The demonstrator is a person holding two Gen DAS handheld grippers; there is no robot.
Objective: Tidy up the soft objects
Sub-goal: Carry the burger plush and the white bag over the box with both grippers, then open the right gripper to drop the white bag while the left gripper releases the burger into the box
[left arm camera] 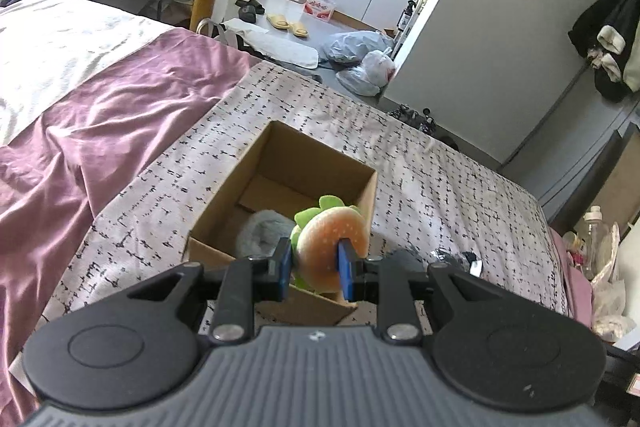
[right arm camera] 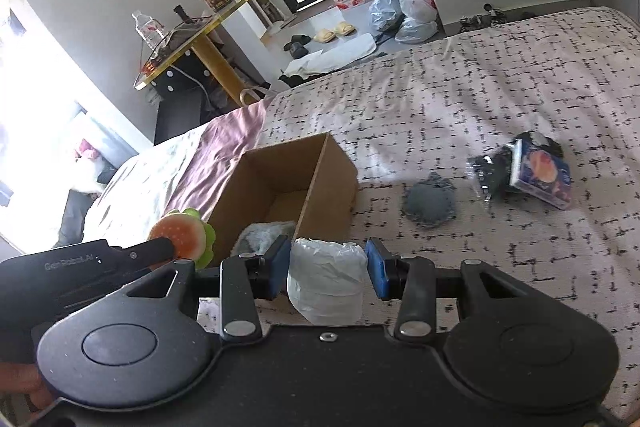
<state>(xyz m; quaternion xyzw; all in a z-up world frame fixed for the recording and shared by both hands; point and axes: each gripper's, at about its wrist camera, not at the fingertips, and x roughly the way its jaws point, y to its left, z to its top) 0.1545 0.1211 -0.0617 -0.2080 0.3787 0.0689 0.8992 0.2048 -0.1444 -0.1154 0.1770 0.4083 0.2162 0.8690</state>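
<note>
A bedroom bed with a black-flecked cover carries an open cardboard box just ahead of both jaws. The left gripper, lettered "GenRobot.AI", pinches a plush burger. The right gripper clamps a white wrapped bundle.

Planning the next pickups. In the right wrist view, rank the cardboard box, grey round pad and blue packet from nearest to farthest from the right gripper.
1. cardboard box, just ahead, slightly left.
2. grey round pad, ahead, to the right.
3. blue packet, farthest right, against black wrapping.
</note>
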